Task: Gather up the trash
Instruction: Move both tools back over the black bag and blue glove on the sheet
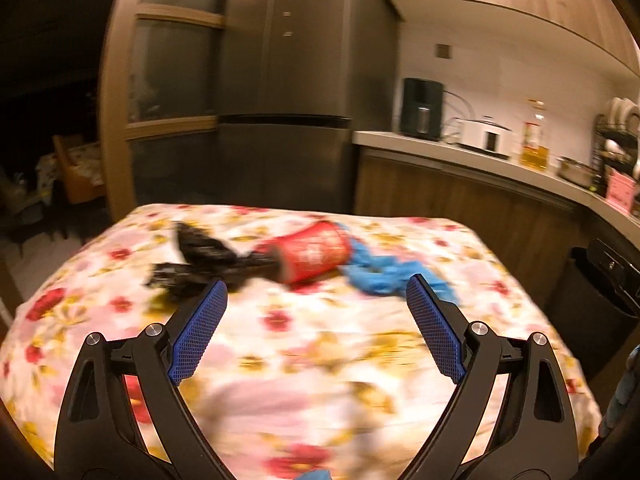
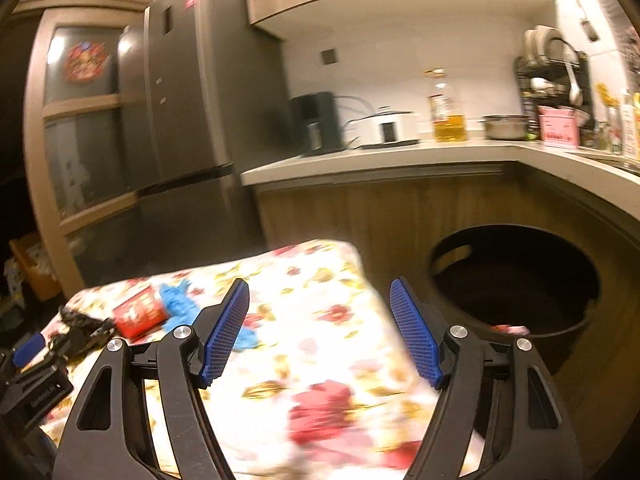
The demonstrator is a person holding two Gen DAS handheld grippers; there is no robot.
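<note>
Left hand-held gripper point(image 1: 316, 292), jaws spread and empty, faces the red cup point(image 1: 316, 250) lying sideways just ahead; my right hand-held gripper point(image 2: 320, 292), also spread, sits farther from it.

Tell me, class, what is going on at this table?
A person holds two grippers over a floral table to collect trash. Both the left gripper and the right gripper are open and empty. A red cup, a black wrapper and a blue glove lie untouched on the table. A dark bin stands on the floor beside it.
</note>
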